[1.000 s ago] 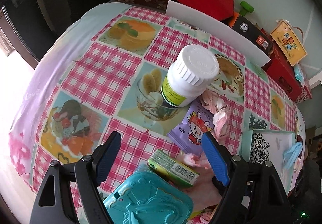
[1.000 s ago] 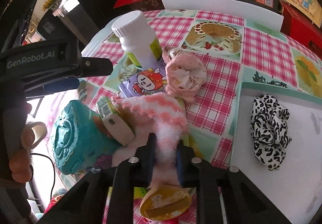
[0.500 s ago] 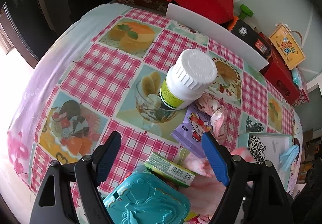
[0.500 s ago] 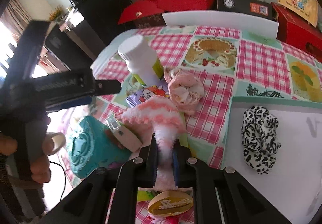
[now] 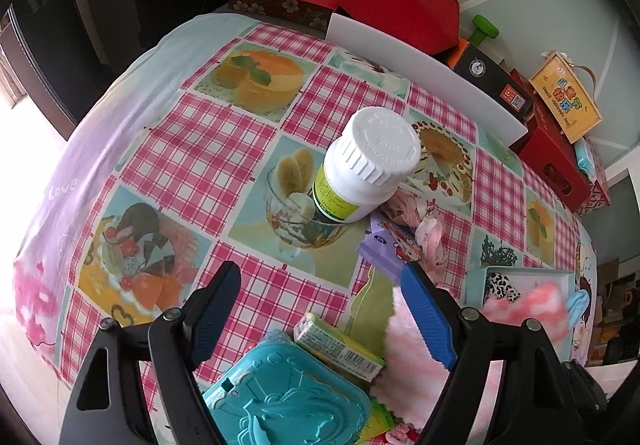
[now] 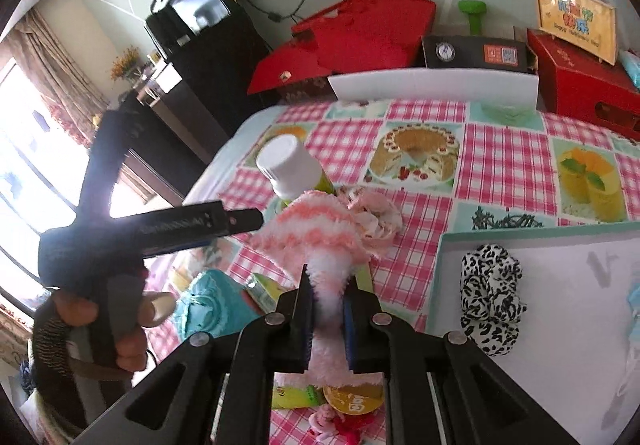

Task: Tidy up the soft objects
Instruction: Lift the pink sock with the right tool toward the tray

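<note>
Right claw (image 6: pixel 326 309) is clamped on the fuzzy pink-and-white sock (image 6: pixel 320 237), which is up off the counter (image 6: pixel 500 149), its long axis running toward 12 o'clock. The tray (image 6: pixel 560 237) holding the leopard scrunchie (image 6: pixel 492 297) sits at 3 o'clock, so I'd guess a short swing right. Left claw (image 5: pixel 320 317) is wide and empty. The pink scrunchie (image 6: pixel 378 217) lies just beyond the sock, white pill bottle (image 6: pixel 288 169) at 11.

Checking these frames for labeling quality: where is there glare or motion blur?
Left wrist view: window glare washes out the tablecloth edge at left; the fluffy pink sock is smeared. Right wrist view: the window is blown out, the left hand-held gripper blurred.
</note>
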`<state>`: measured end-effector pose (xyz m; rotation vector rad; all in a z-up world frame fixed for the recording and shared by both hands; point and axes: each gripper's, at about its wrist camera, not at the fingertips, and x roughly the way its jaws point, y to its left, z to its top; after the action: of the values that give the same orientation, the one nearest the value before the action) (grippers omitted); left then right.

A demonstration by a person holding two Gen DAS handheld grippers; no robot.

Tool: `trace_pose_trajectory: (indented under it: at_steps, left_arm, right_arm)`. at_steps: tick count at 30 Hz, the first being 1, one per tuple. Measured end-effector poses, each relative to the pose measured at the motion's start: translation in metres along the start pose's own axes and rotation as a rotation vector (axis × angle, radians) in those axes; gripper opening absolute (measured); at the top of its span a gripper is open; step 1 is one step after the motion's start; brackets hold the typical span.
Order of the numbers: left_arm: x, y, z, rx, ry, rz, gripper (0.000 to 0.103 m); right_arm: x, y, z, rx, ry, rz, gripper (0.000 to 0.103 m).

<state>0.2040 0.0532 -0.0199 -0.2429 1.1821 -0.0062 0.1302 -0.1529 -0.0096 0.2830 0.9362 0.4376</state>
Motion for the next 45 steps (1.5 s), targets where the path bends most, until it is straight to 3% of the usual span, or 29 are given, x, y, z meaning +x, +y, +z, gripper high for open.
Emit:
trace_pose_trajectory:
  at_steps: [13, 28, 35, 45]
  left_arm:
    - [-0.001, 0.000, 0.001, 0.002, -0.005, -0.002, 0.082]
    - [0.032, -0.042, 0.001, 0.144, 0.053, 0.015, 0.082]
    - [0.059, -0.059, -0.003, 0.221, 0.113, 0.085, 0.082]
    - [0.079, -0.064, -0.004, 0.274, 0.134, 0.132, 0.082]
  right_arm:
    - [-0.041, 0.000, 0.007, -0.010, -0.096, -0.012, 0.013]
    - [-0.097, -0.063, 0.015, 0.150, -0.216, -0.126, 0.013]
    - [-0.095, -0.072, 0.014, 0.174, -0.206, -0.129, 0.013]
    - [-0.087, -0.074, 0.012, 0.178, -0.178, -0.139, 0.013]
